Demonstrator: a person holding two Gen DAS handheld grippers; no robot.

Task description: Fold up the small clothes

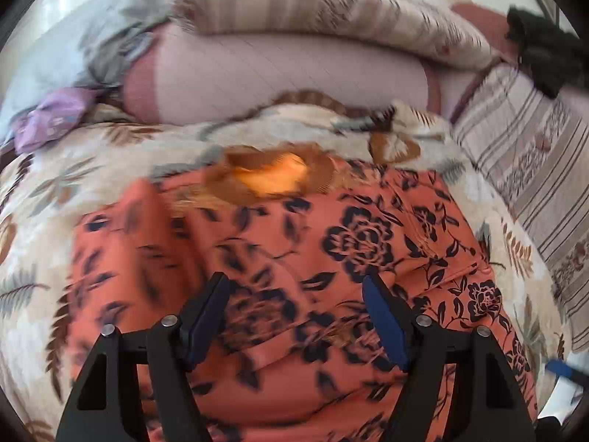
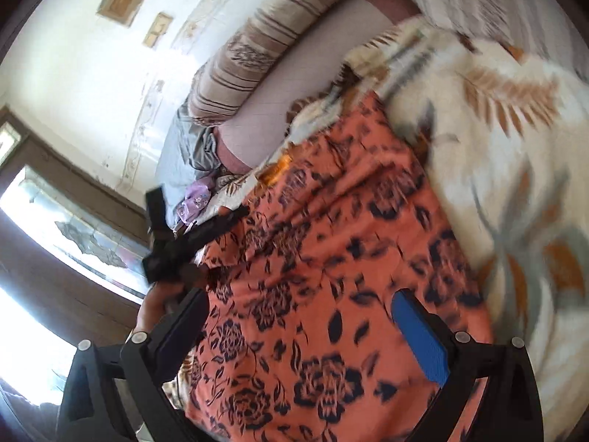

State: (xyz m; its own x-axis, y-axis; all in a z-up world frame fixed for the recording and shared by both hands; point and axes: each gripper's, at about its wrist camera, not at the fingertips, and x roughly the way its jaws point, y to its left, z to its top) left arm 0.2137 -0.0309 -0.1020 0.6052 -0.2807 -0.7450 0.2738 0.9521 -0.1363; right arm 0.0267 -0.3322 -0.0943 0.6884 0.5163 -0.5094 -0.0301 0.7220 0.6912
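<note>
Left wrist view: showed the left gripper [image 1: 294, 316] spread wide over the orange floral garment [image 1: 331, 243], blue-padded fingers [image 1: 384, 326] apart with nothing between them, cloth bunched in soft folds below. Lay across a cream leaf-print blanket [image 1: 92, 169], brown knit collar [image 1: 272, 176] toward the pillows. Beyond it sat a pale pink bolster [image 1: 279, 81], a striped cushion [image 1: 313, 3] and a small purple cloth [image 1: 51, 118] at the left. Right wrist view: showed the right gripper [image 2: 298, 335] likewise wide apart, holding nothing, above the same garment [image 2: 331, 258], blanket [image 2: 497, 154] on its right side. Caught the other gripper [image 2: 184, 243] as a dark blur at the garment's left edge. No brand, label or readable writing anywhere; much was motion-blurred.
</note>
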